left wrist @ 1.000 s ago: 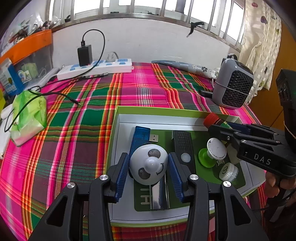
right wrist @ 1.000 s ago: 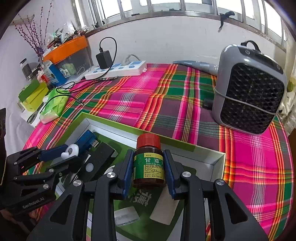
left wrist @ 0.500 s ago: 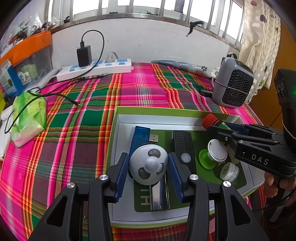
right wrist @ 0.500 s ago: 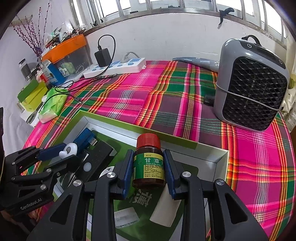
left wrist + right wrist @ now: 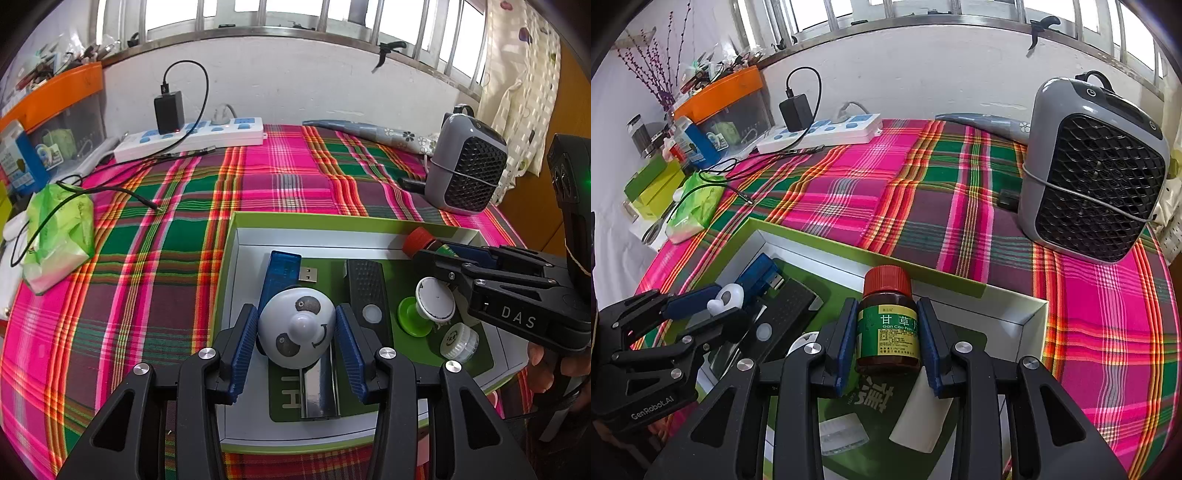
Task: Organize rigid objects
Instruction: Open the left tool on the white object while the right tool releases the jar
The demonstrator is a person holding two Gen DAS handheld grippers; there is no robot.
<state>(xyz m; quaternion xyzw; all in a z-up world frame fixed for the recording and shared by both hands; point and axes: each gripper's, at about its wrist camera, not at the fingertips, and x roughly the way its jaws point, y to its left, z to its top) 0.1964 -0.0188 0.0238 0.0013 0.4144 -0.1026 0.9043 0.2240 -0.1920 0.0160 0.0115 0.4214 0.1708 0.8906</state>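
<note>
Panda ball (image 5: 297,328) pinched by left fingers (image 5: 242,345); medicine bottle (image 5: 888,325) by right fingers (image 5: 932,347)

Panda ball (image 5: 297,328), bottle (image 5: 888,321) — over box (image 5: 332,221)

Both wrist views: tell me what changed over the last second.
Almost nothing. In the right wrist view the heater sits slightly higher and nearer, so that camera shifted a little. The left gripper stays clamped on the panda toy, the right gripper on the red-capped bottle, both over the green box.
</note>
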